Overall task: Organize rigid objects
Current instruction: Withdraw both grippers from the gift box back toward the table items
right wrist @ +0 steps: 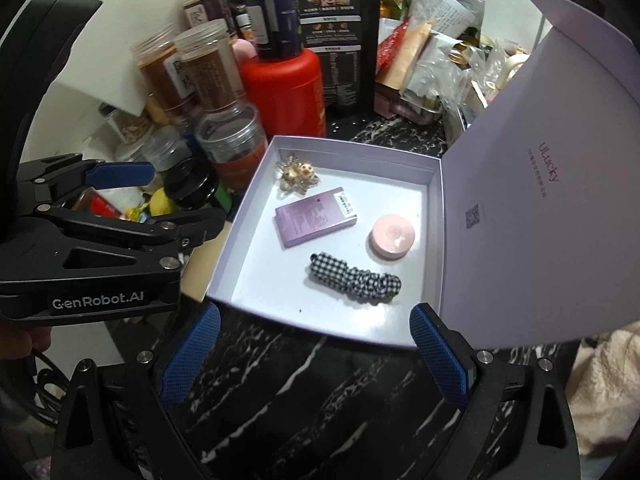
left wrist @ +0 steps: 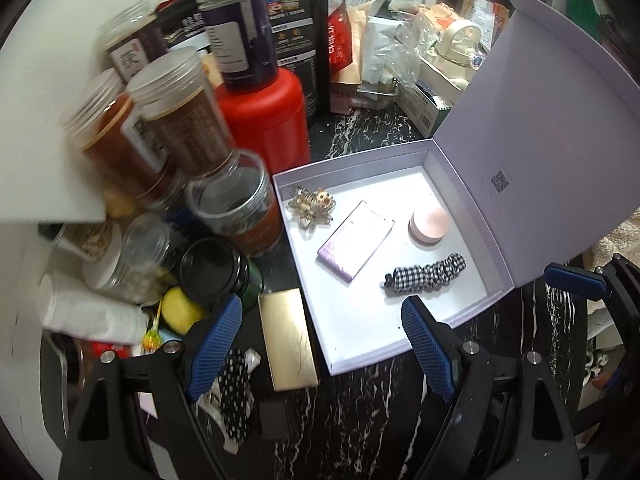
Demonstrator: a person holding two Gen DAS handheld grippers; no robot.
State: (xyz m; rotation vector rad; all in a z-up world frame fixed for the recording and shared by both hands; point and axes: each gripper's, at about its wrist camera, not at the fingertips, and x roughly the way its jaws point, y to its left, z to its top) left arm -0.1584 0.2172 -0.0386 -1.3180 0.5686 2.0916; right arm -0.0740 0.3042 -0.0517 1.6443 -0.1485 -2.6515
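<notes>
A lavender box (left wrist: 312, 320) (right wrist: 224, 276) lies open on the black marble table, its lid (left wrist: 540, 140) (right wrist: 540, 200) standing up on the right. Inside are a gold hair claw (left wrist: 310, 206) (right wrist: 296, 174), a small purple carton (left wrist: 356, 240) (right wrist: 316, 216), a pink round jar (left wrist: 429, 226) (right wrist: 392, 236) and a gingham scrunchie clip (left wrist: 428, 274) (right wrist: 354, 278). My left gripper (left wrist: 322, 348) hangs open above the box's near left corner and a gold flat case (left wrist: 286, 344). My right gripper (right wrist: 316, 352) is open and empty above the box's near edge.
A dotted hair clip (left wrist: 236, 392) lies on the table beside the gold case. Left of the box crowd jars (left wrist: 236, 204), a red canister (left wrist: 264, 116) (right wrist: 284, 92), a black-lidded jar (left wrist: 208, 272) and pouches. Bags and cartons (left wrist: 400, 52) fill the back.
</notes>
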